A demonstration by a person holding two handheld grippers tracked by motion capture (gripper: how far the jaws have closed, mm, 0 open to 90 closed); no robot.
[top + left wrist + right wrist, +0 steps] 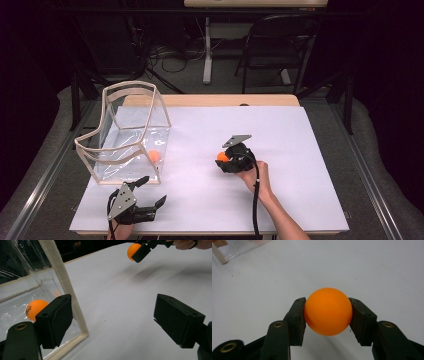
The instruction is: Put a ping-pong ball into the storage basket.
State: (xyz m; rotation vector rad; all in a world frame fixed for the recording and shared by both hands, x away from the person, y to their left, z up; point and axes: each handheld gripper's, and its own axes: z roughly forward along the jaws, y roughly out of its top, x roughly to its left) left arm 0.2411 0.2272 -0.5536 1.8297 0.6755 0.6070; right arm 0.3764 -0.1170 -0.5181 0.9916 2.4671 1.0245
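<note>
An orange ball [328,311] is clamped between the jaws of my right gripper [223,158], which hovers over the middle of the white table sheet; the same ball [133,250] appears far off in the left gripper view. A second orange ball [154,155] lies inside the clear basket [131,86] with a cream rim at the left, and it is seen through the wall as the ball [35,309]. My left gripper [151,191] rests near the table's front edge, just in front of the basket, jaws wide apart and holding nothing.
A white sheet [290,145] covers the wooden table. The basket's cream corner post [66,285] stands close beside my left gripper's left jaw. A dark chair [280,45] and cables lie beyond the far edge.
</note>
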